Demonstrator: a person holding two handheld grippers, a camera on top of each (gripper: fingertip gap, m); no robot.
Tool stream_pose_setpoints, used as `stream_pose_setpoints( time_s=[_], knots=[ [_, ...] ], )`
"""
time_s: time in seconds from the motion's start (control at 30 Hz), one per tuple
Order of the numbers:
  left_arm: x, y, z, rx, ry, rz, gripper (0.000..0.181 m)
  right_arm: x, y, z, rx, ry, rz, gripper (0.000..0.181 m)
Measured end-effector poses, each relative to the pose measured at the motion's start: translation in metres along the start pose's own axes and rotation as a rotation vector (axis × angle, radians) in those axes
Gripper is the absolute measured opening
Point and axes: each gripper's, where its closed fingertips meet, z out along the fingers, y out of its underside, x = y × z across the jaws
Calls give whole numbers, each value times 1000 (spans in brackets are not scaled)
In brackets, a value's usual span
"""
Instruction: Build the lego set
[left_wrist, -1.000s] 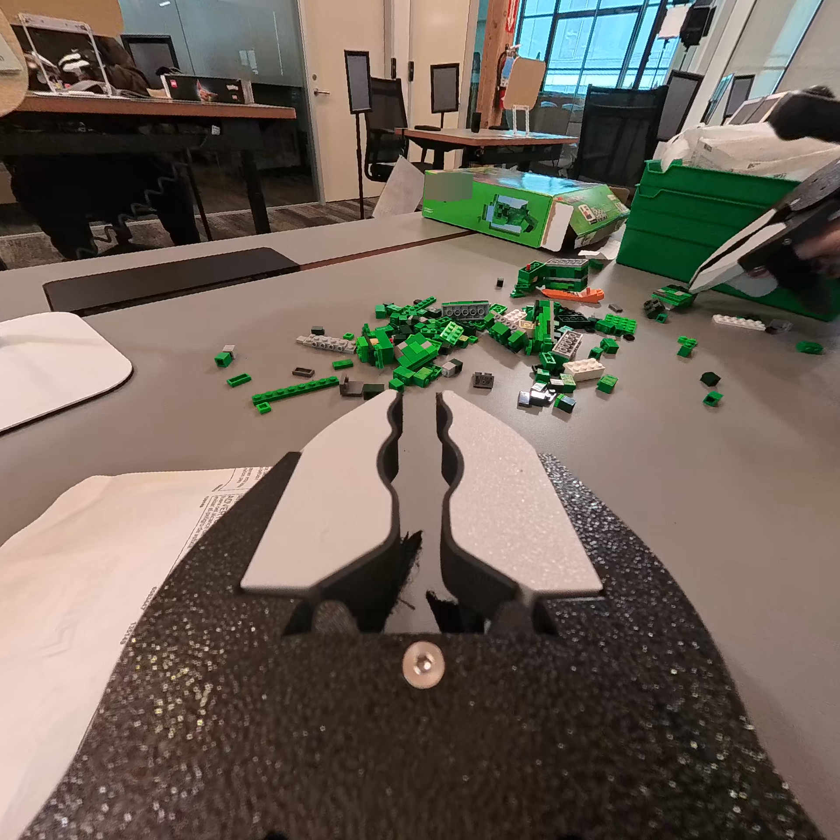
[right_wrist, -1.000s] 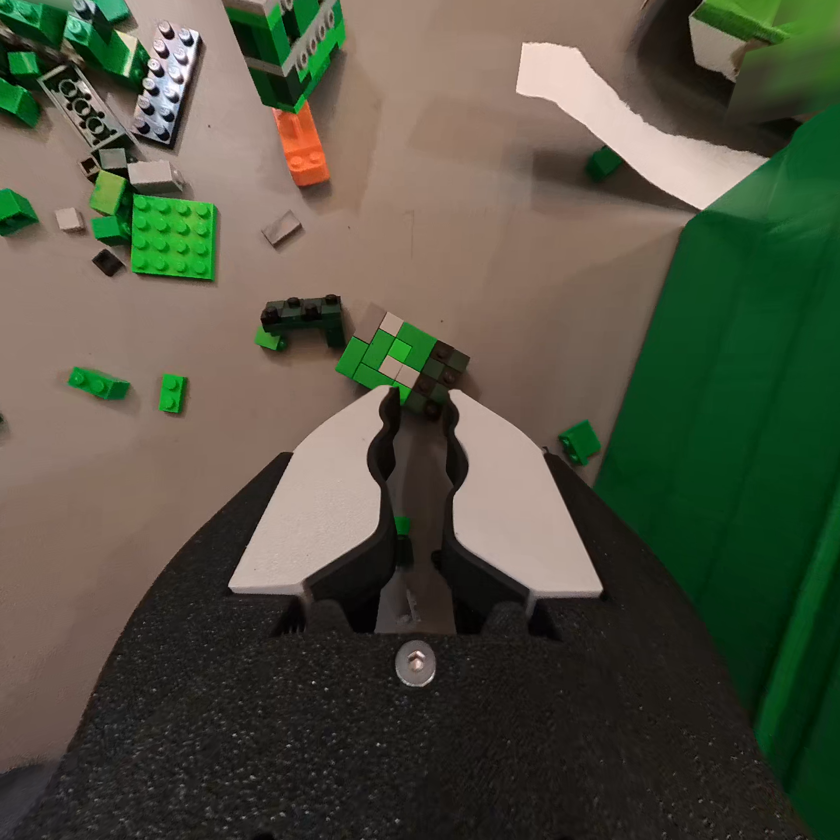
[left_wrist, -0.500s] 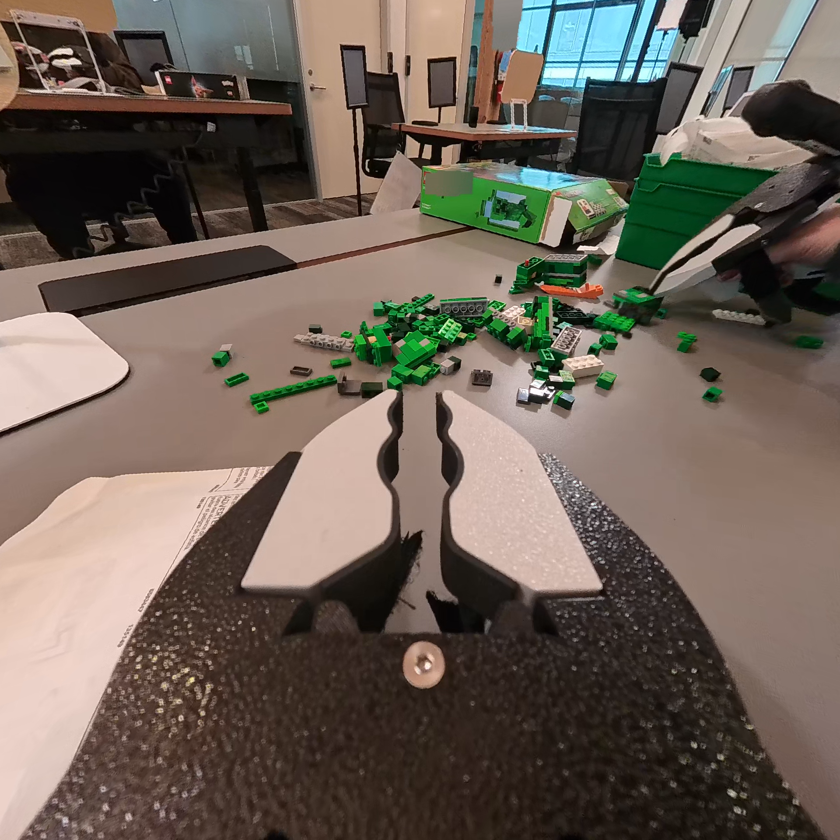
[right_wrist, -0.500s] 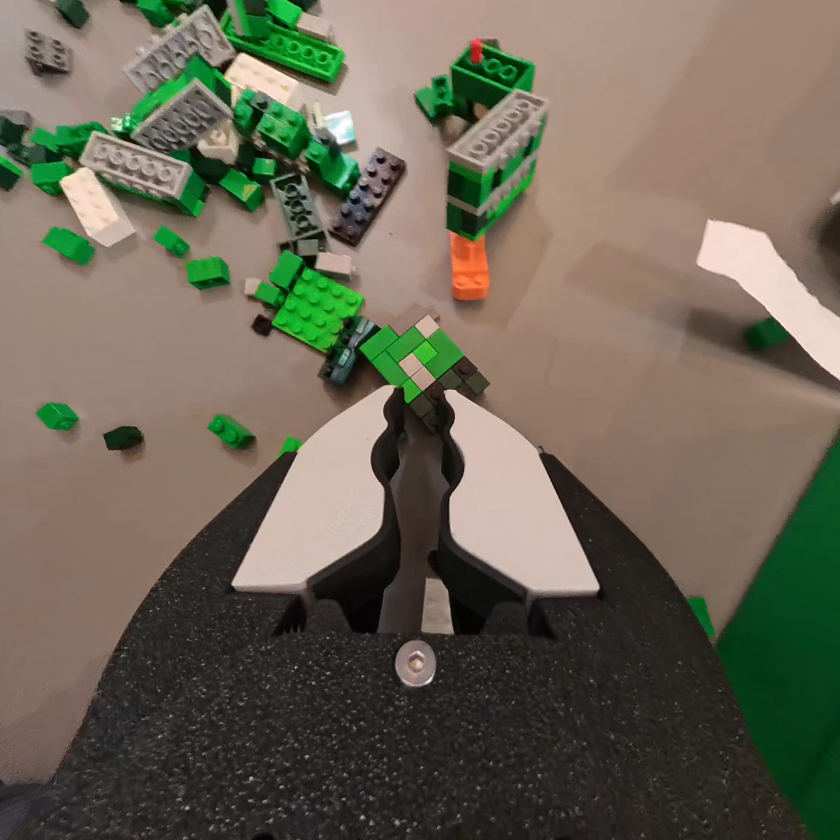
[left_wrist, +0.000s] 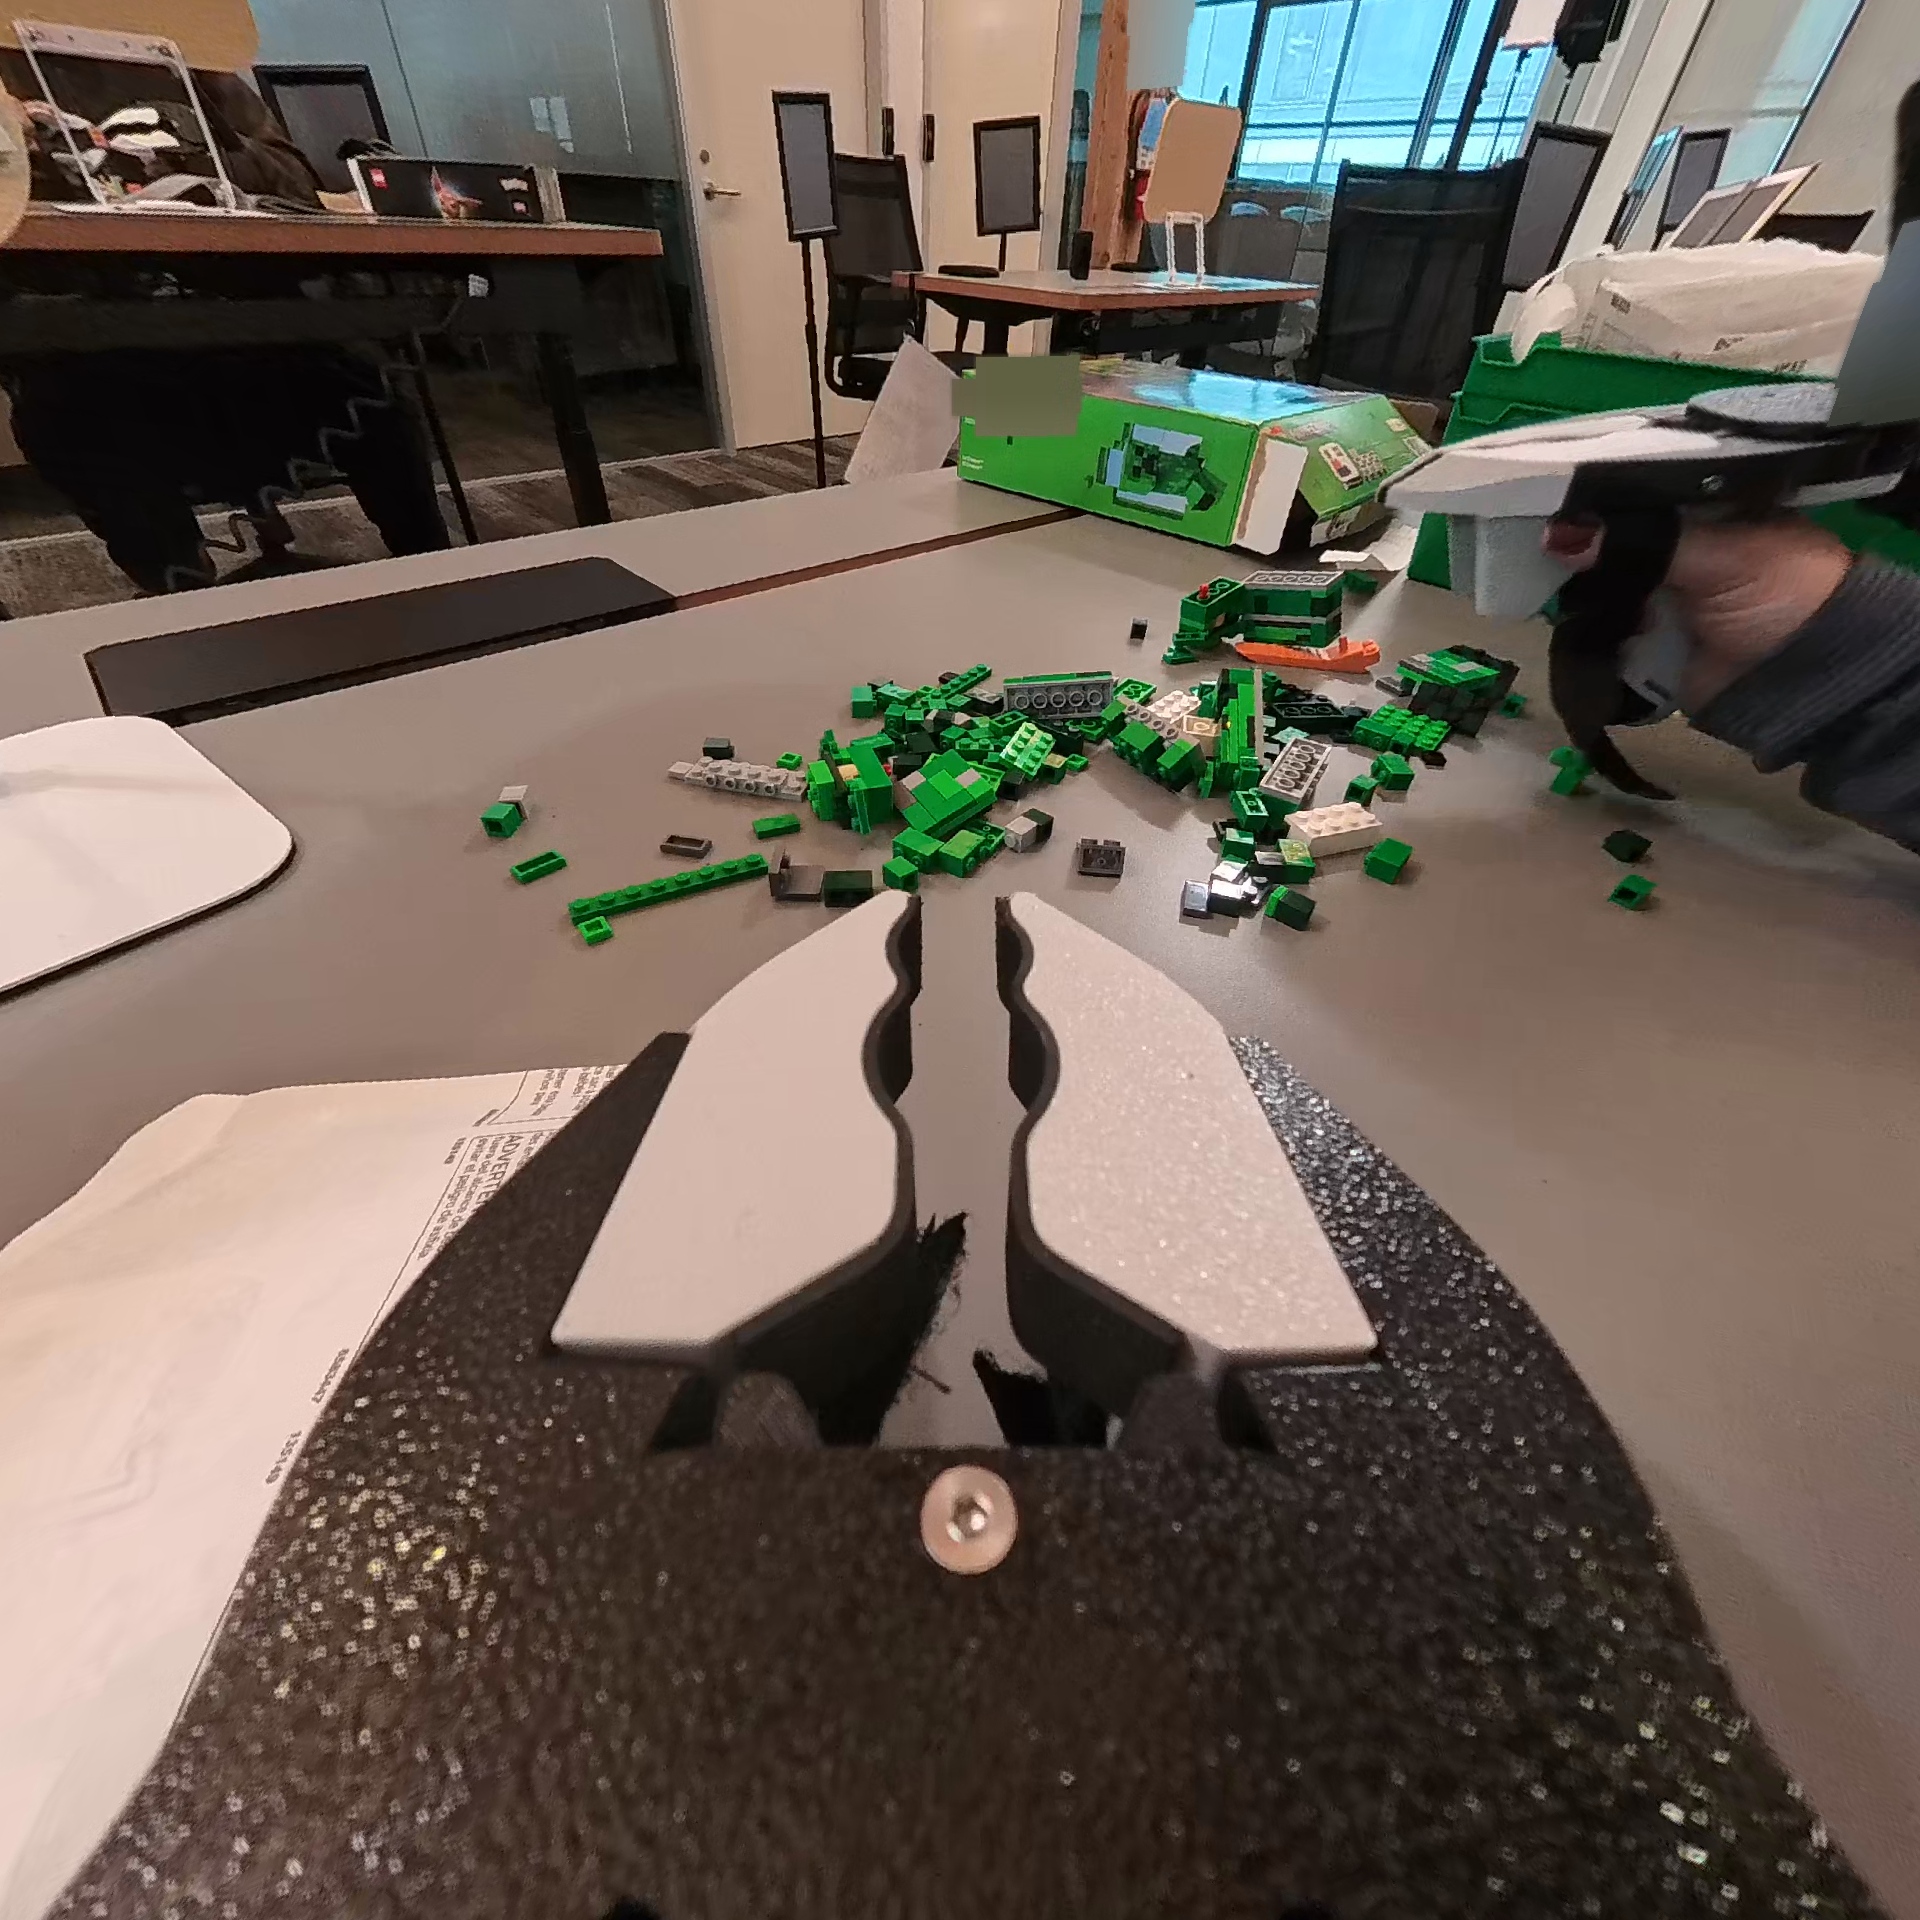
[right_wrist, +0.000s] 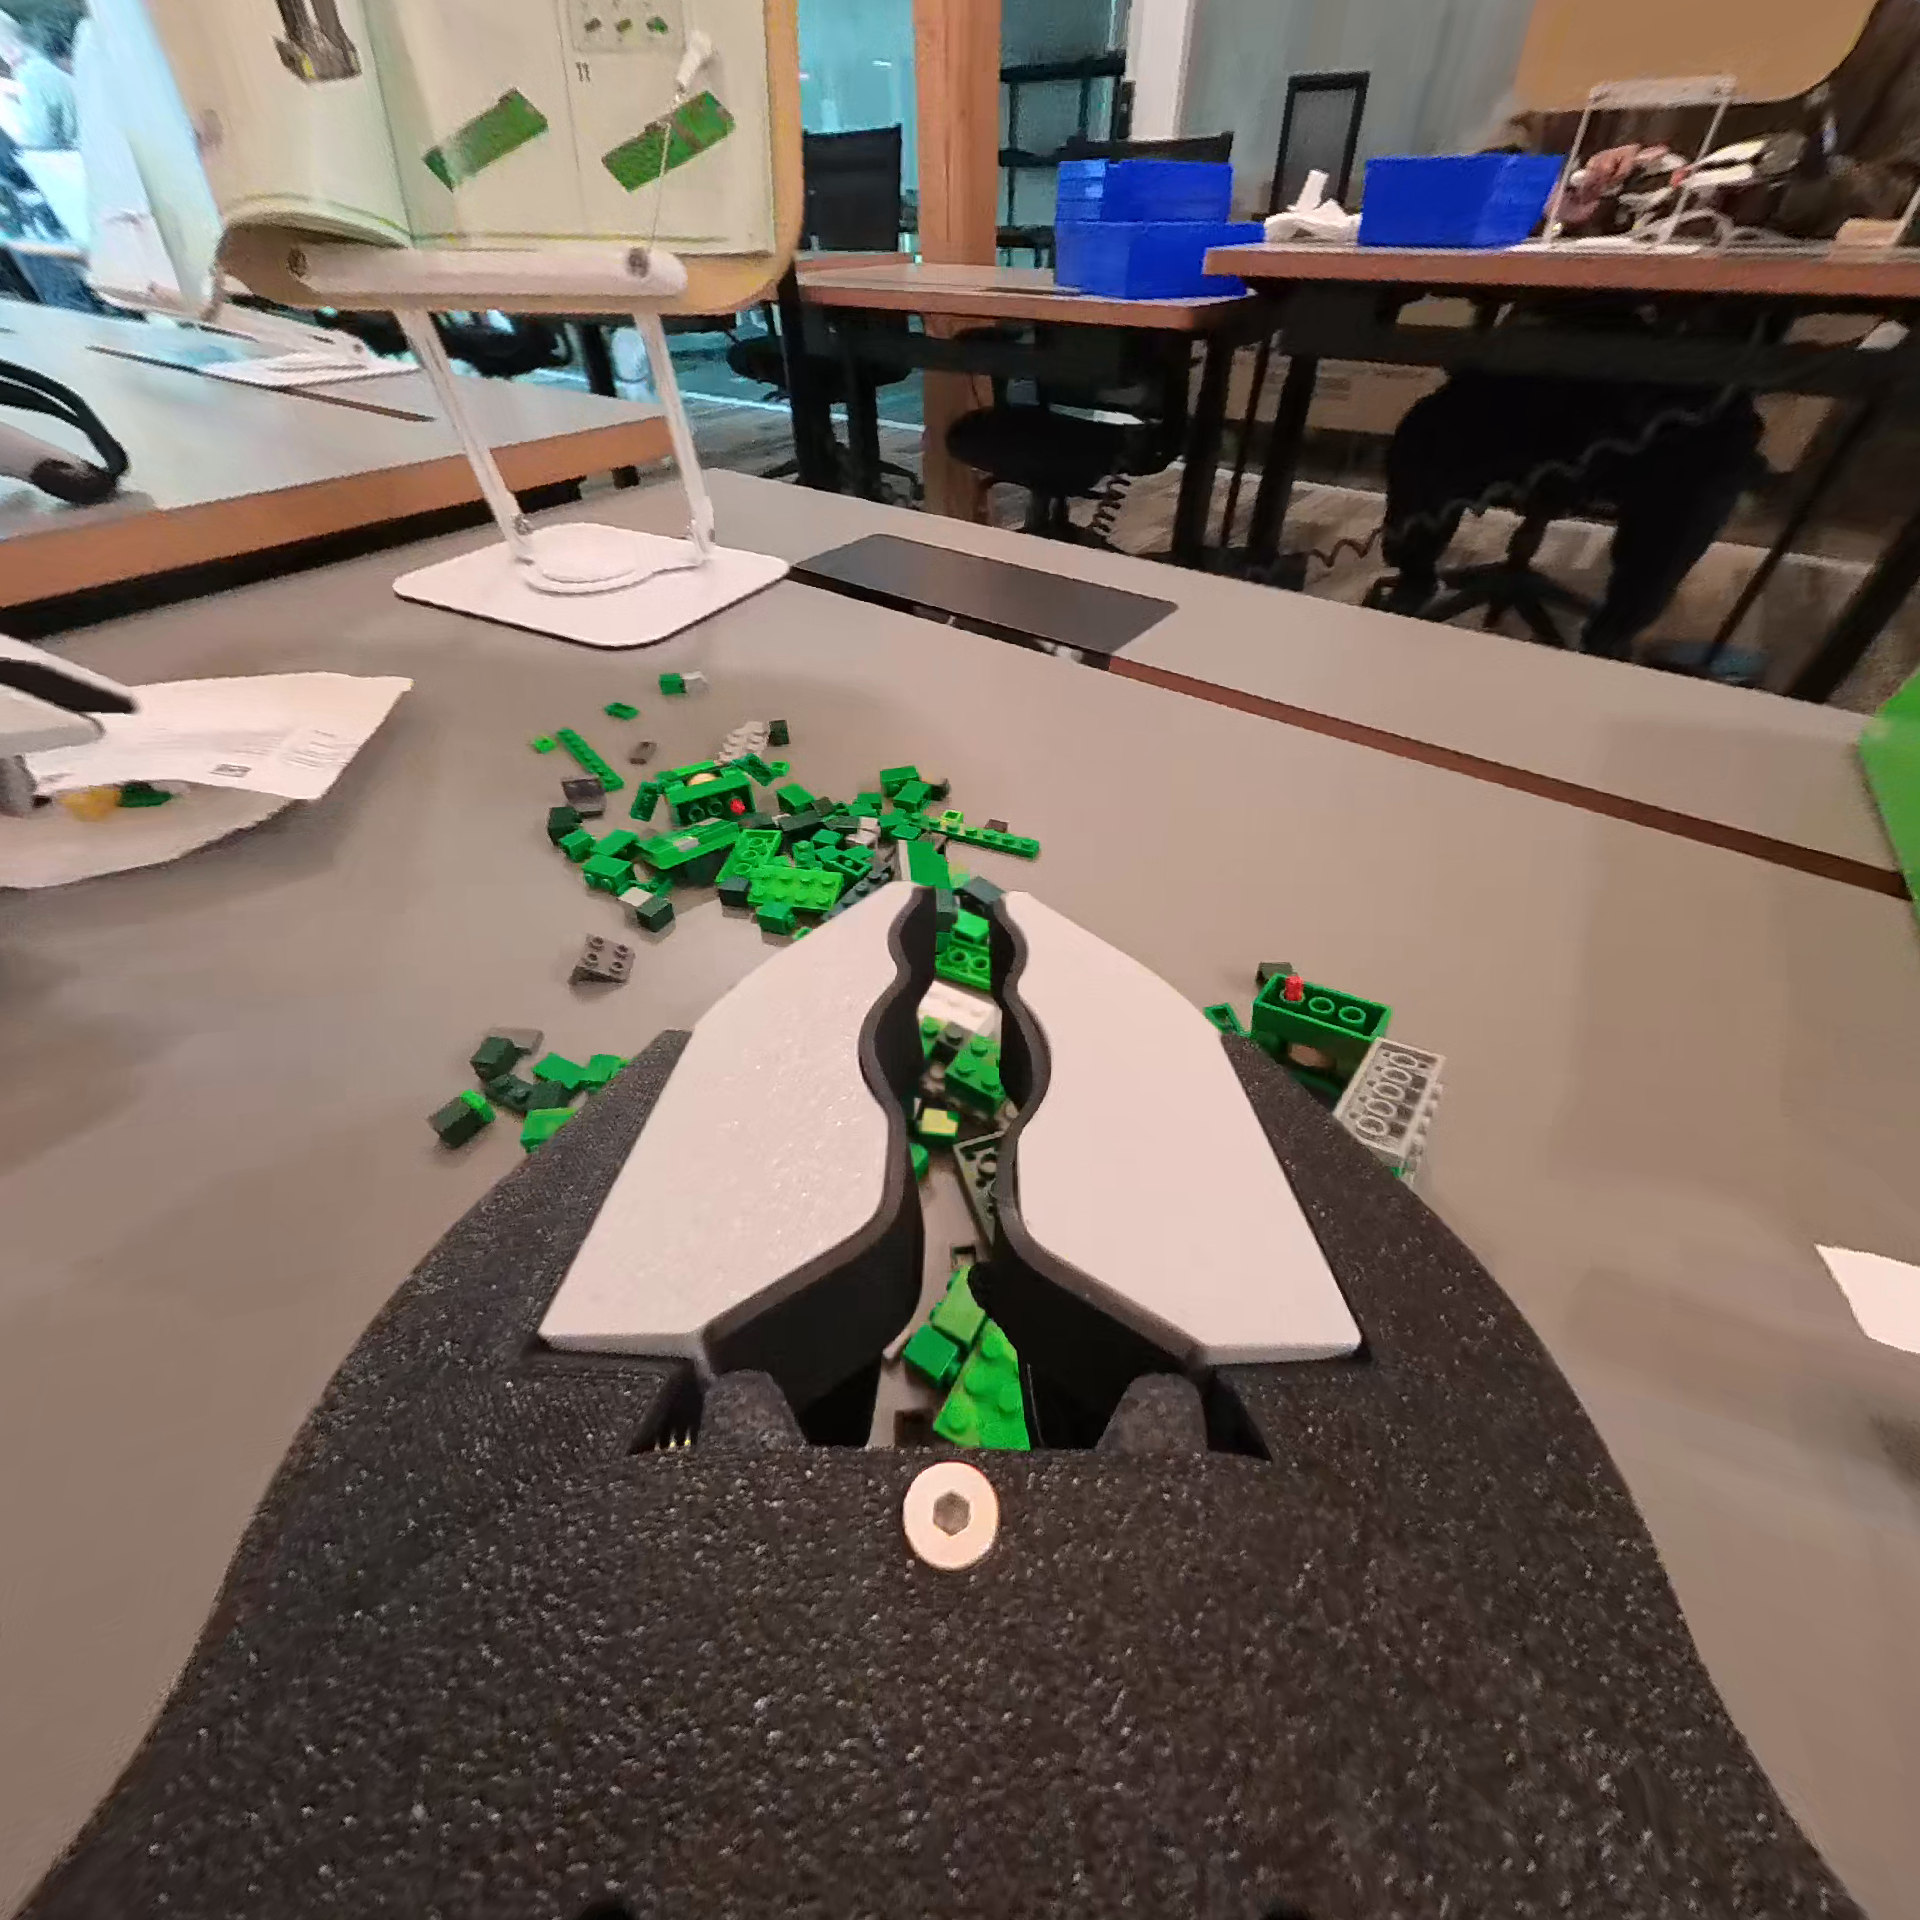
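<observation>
My right gripper hovers level over the brick pile on the grey table, jaws slightly parted, empty. Left gripper likewise. Long green plate lies left-right.

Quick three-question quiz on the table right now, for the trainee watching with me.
1. True or false: the left claw holds a brick.
2. What lies on the table partly under the left claw? A) paper B) a box C) a bin
3. What colour is the flat piece beside the model?
Key: 1 false; 2 A; 3 orange.
</observation>
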Motion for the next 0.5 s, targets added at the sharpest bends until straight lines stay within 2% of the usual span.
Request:
stream_pose_setpoints(
  time_s=[0.27,0.5],
  knots=[
    [0,0,0,0,0,2,13,6,-7,-4,46,83,-101,8],
    [0,1,1,-5,3,2,13,4,-12,-7,73,83,-109,4]
  ],
)
